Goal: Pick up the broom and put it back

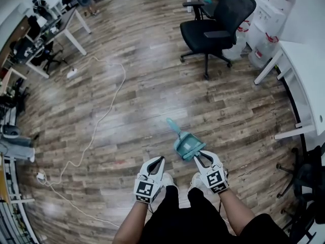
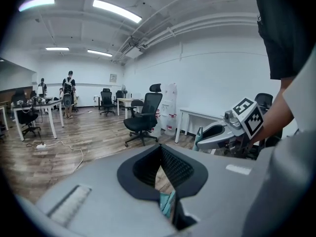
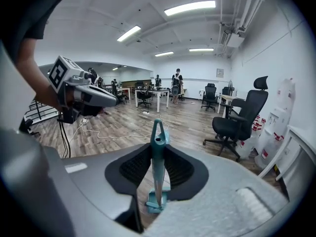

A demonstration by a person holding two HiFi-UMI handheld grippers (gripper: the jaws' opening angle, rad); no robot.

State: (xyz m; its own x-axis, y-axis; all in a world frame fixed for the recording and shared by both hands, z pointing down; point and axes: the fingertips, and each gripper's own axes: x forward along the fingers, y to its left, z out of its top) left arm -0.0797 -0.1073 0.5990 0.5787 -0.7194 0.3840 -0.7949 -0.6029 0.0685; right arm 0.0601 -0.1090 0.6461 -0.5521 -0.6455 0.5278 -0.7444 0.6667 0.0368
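A teal broom set, a flat dustpan-like head with a slim handle pointing away over the wood floor, hangs at my right gripper. In the right gripper view the handle stands upright between the fingers of the right gripper, which is shut on it, with the teal head low behind. My left gripper is beside it to the left, its tips together and nothing seen held. In the left gripper view the left gripper meets at the tips, and a teal sliver shows low in the gap.
A black office chair stands ahead on the right, next to white water jugs and a white desk. A white cable runs over the floor to a power strip. Desks line the left.
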